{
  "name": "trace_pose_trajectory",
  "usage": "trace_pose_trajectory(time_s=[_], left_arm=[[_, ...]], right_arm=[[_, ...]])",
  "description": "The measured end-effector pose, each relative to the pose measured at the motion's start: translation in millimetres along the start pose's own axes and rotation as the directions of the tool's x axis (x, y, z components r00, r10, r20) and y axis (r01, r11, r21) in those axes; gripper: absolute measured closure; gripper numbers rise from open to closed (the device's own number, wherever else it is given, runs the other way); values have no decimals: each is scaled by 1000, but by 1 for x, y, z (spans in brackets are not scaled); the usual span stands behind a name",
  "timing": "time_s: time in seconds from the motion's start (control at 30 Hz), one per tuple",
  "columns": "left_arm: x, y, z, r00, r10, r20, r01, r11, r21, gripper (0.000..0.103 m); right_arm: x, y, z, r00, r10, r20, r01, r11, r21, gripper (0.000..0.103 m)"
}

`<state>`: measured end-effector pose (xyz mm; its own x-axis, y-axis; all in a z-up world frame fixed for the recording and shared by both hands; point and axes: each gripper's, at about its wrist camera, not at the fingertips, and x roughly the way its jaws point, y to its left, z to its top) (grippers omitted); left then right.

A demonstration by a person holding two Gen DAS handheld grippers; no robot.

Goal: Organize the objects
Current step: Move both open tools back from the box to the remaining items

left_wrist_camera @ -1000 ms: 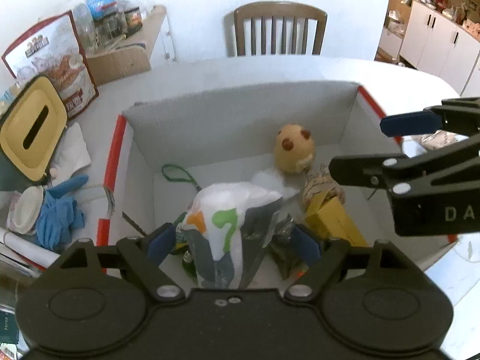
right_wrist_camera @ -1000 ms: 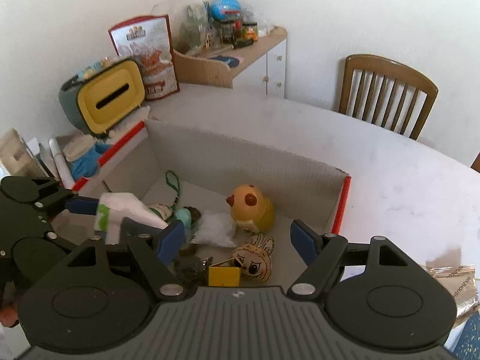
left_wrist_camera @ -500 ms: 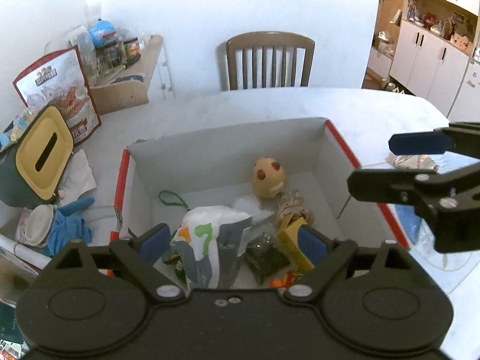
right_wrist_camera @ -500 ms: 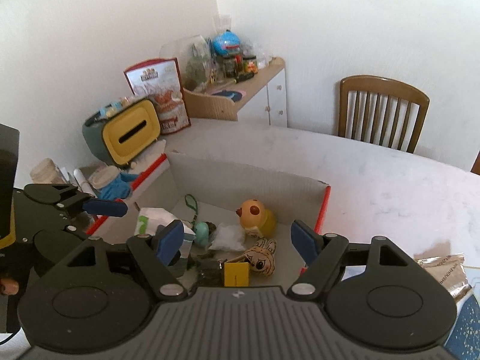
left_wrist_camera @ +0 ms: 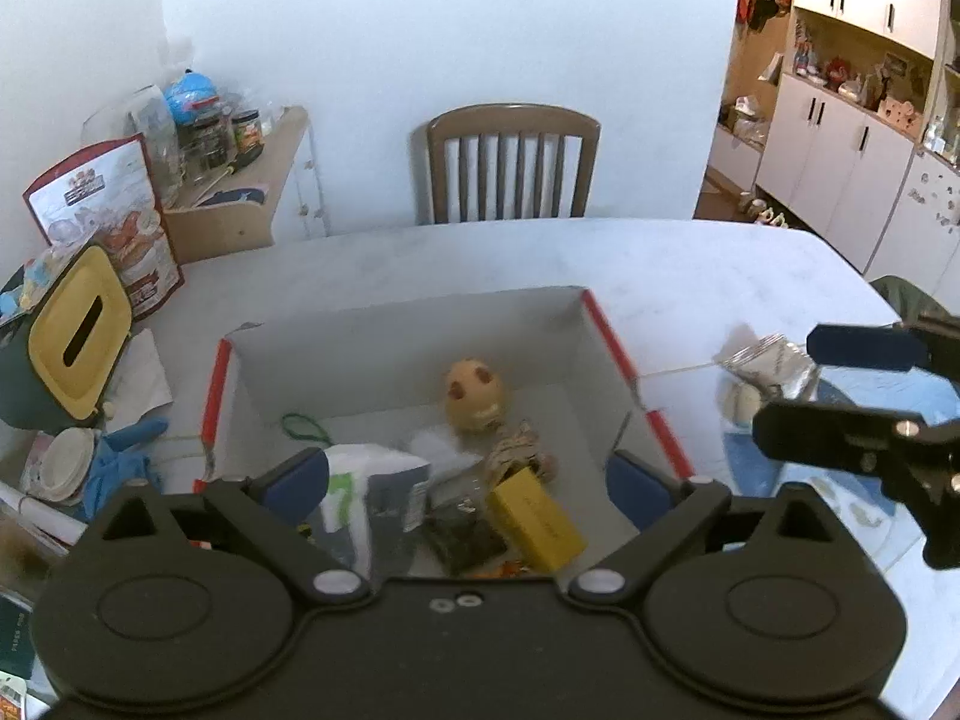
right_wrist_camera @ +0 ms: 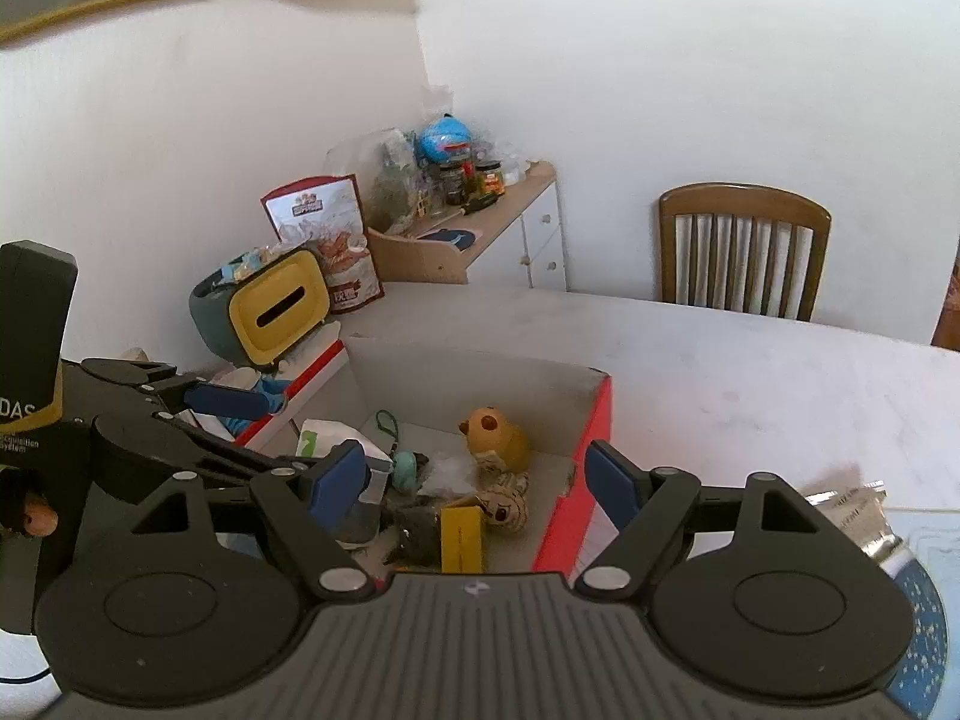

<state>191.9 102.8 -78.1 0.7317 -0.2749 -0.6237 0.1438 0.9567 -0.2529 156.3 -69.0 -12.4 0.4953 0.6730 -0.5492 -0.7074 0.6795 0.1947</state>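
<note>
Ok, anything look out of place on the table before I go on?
Yes: a crinkled silver packet lies on the table outside the box, near its red-edged right wall, while the toys sit jumbled inside. Both grippers, left and right, are open and empty.

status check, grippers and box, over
Left gripper open, empty, above the box. Right gripper open, empty. Yellow toy and white bag inside the box. Silver packet out on the table.

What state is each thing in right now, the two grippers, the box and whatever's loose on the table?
left gripper: open, empty, above the box
right gripper: open, empty
cardboard box: open-topped, holding toys and packets
white packet: inside the box, leaning
yellow block: inside the box, tilted
foil packet: outside the box, on the table
</note>
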Motion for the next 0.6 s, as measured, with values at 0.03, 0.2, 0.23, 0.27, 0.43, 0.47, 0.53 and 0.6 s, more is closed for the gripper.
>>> trace_pose_trajectory(time_s=[0.03, 0.2, 0.23, 0.27, 0.43, 0.47, 0.53, 0.6], left_arm=[[-1, -3, 0, 1000, -2, 3, 2, 1000, 2, 3], [-5, -19, 2, 1000, -15, 18, 15, 1000, 8, 1], [-5, -23, 3, 1000, -19, 20, 19, 1000, 9, 1], [-5, -26, 3, 1000, -22, 22, 22, 1000, 9, 1], [-3, -48, 6, 999, -37, 29, 37, 999, 15, 1], [-2, -52, 6, 999, -40, 29, 40, 999, 14, 1], [1, -61, 7, 998, -50, 30, 49, 999, 12, 1], [5, -70, 8, 998, -59, 28, 59, 998, 7, 1]], right_arm=[[-3, -3, -1, 1000, -2, 5, 2, 1000, 8, 22], [-21, -20, -10, 999, -19, 27, 17, 999, 42, 22], [-25, -24, -12, 999, -26, 31, 25, 999, 46, 22], [-28, -29, -14, 999, -32, 34, 30, 998, 52, 20], [-42, -54, -26, 997, -62, 36, 58, 995, 85, 19], [-45, -60, -29, 997, -69, 34, 66, 994, 91, 19], [-50, -71, -34, 996, -79, 33, 75, 992, 100, 19], [-55, -82, -39, 995, -92, 30, 88, 990, 109, 19]])
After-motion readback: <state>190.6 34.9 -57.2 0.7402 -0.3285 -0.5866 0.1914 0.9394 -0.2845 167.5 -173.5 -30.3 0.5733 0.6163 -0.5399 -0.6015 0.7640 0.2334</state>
